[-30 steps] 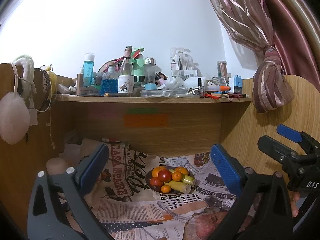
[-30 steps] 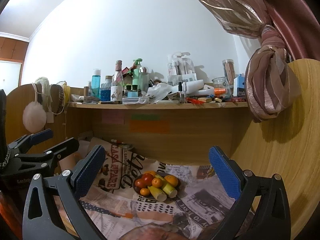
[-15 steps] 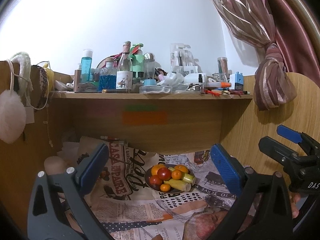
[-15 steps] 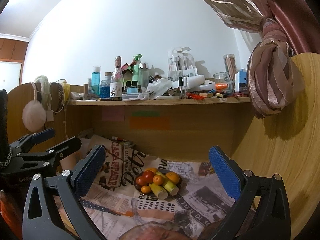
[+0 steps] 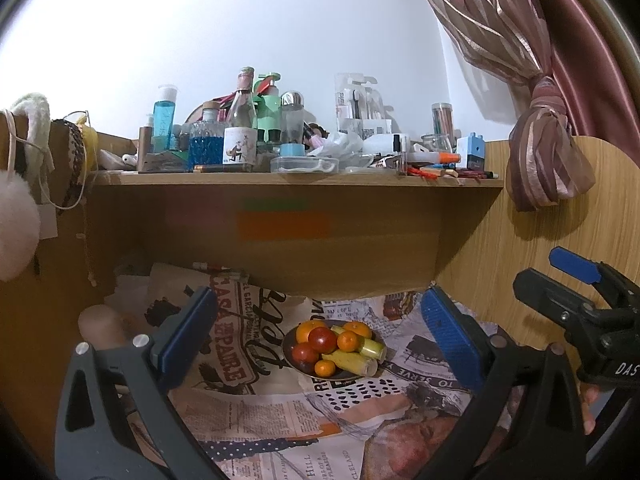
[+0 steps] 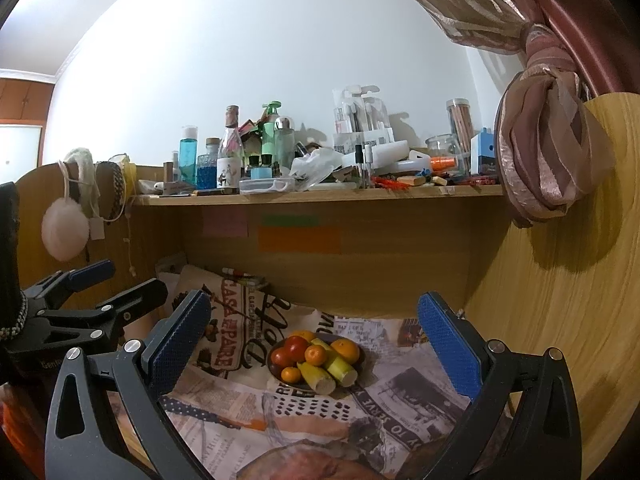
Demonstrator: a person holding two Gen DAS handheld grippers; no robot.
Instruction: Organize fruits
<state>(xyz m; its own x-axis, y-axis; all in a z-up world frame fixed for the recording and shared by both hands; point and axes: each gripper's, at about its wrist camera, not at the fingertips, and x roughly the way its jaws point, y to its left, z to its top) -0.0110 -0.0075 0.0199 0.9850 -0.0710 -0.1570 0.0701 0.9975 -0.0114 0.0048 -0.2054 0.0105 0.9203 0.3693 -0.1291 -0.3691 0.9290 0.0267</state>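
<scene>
- The fruit sits heaped on a dark plate (image 5: 289,354): oranges (image 5: 309,330), red tomato-like fruits (image 5: 322,339), small tangerines (image 5: 324,367) and yellow-green cut pieces (image 5: 352,363) that I cannot name with certainty. All of it lies on the plate; none shows loose on the covering.
- Over the last second the pile's arrangement looks the same. Only the view has shifted: the plate sits a little lower and nearer in both wrist views, so the grippers appear to have drifted slightly, not acted on anything.
- Judged from that, the heap fits either fruit already gathered or fruit waiting to be sorted out; the pictures do not settle which.
- The left gripper (image 5: 316,340) stands wide apart and empty, framing the plate from well back. The right gripper (image 6: 314,346) is likewise spread wide, holding nothing, beside the left one.
- The plate rests on a newspaper-print covering (image 5: 248,408) over the desk.
- Above runs a wooden shelf (image 5: 296,180) crowded with bottles (image 5: 239,136), a blue bottle (image 5: 165,118) and pens; coloured sticky notes (image 5: 284,226) sit under it.
- A tied pink curtain (image 5: 540,156) hangs right; a fluffy earmuff (image 5: 16,224) hangs left.
</scene>
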